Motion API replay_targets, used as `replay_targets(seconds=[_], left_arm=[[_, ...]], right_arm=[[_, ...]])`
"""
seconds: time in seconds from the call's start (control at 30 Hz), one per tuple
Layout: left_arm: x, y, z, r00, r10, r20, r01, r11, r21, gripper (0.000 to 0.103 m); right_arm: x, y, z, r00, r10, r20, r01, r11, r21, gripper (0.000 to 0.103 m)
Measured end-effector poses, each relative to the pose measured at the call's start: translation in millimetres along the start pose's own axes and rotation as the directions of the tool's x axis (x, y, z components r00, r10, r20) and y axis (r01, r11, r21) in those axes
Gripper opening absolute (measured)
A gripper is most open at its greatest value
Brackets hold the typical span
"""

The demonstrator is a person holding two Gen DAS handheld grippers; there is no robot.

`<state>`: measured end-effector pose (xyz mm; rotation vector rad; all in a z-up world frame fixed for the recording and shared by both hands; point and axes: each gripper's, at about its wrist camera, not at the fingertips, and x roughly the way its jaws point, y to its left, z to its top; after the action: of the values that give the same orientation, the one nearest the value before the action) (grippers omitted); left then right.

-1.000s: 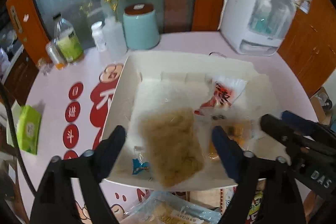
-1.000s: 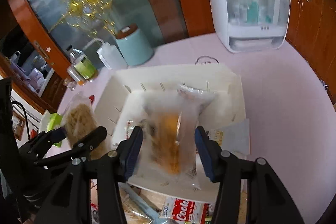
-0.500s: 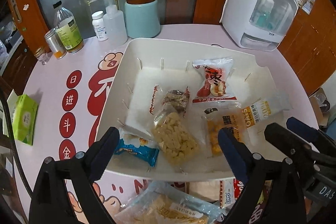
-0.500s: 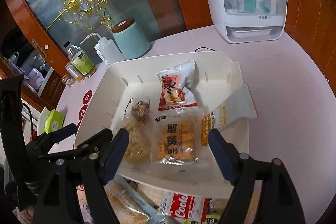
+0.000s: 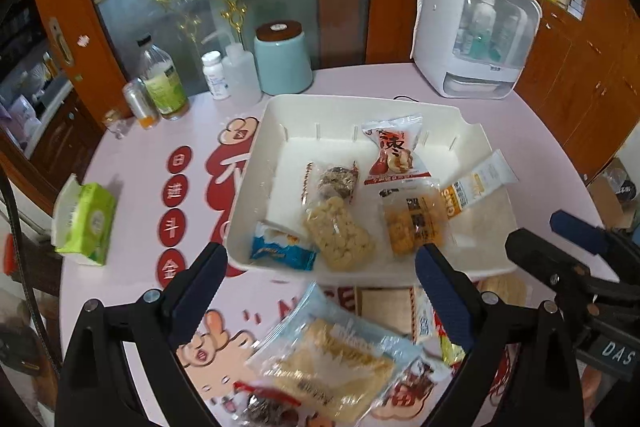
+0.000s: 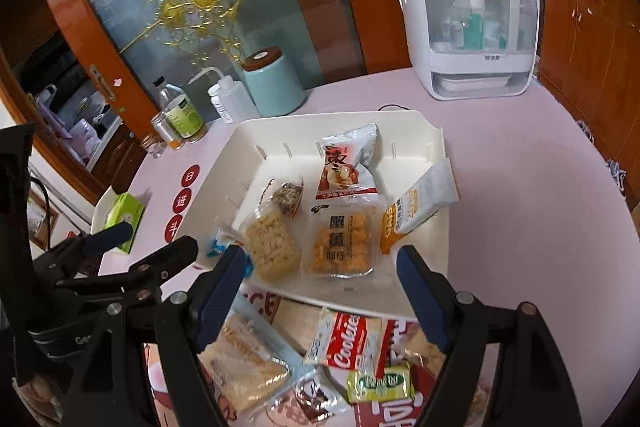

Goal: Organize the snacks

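A white tray point(image 5: 280, 115) holds several snack packs: a pale puffed pack point(image 5: 340, 231), an orange pack point(image 5: 414, 223), a red pack point(image 5: 394, 151), a blue one point(image 5: 280, 247) and a dark nut pack point(image 5: 336, 179). A white-and-orange sachet point(image 5: 476, 187) leans over the tray's right rim. My left gripper point(image 5: 320, 267) hovers open and empty at the tray's near edge. Beside it, my right gripper point(image 6: 320, 259) is open and empty too, above the near rim. Loose packs lie in front of the tray, among them a light blue cracker pack point(image 5: 332, 359) and a red cookie pack point(image 6: 348, 343).
A teal canister point(image 5: 284, 59), several bottles point(image 5: 164, 87) and a white cabinet-like appliance point(image 5: 476, 31) stand behind the tray. A green tissue pack point(image 5: 86, 223) lies at the table's left edge. The pink table curves away on the right.
The pale pack and the orange pack left the jaws and now lie in the tray. Both grippers opened wider and drew back and up toward the loose packs.
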<state>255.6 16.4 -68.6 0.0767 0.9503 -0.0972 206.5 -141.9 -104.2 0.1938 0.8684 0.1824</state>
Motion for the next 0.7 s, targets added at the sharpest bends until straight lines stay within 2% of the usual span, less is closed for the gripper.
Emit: replay_targets(seconds=[0.33, 0.53, 0.63, 0.7], left_arm=[[-76.6, 23.2, -35.7, 0.993, 0.096, 0.062, -0.096, 0.995, -0.005, 0.095], [-117.1, 52.1, -44.5, 0.977, 0.18, 0.117, -0.178, 0.984, -0.023, 0.095], [-126.3, 69.5, -53.3, 0.976, 0.184, 0.117, -0.178, 0.982, -0.055, 0.095], [-123.8, 80.8, -63.7, 0.982, 0.166, 0.09, -0.159, 0.984, -0.077, 0.095]], right_arm=[[-40.0, 27.4, -18.8, 0.999, 0.032, 0.016, -0.03, 0.994, -0.104, 0.079], [-58.2, 60.8, -25.9, 0.995, 0.078, 0.059, -0.064, 0.974, -0.215, 0.08], [-61.0, 77.9, -31.3, 0.993, 0.088, 0.08, -0.063, 0.96, -0.273, 0.08], [-57.3, 87.2, -35.1, 0.993, 0.093, 0.071, -0.067, 0.951, -0.303, 0.082]])
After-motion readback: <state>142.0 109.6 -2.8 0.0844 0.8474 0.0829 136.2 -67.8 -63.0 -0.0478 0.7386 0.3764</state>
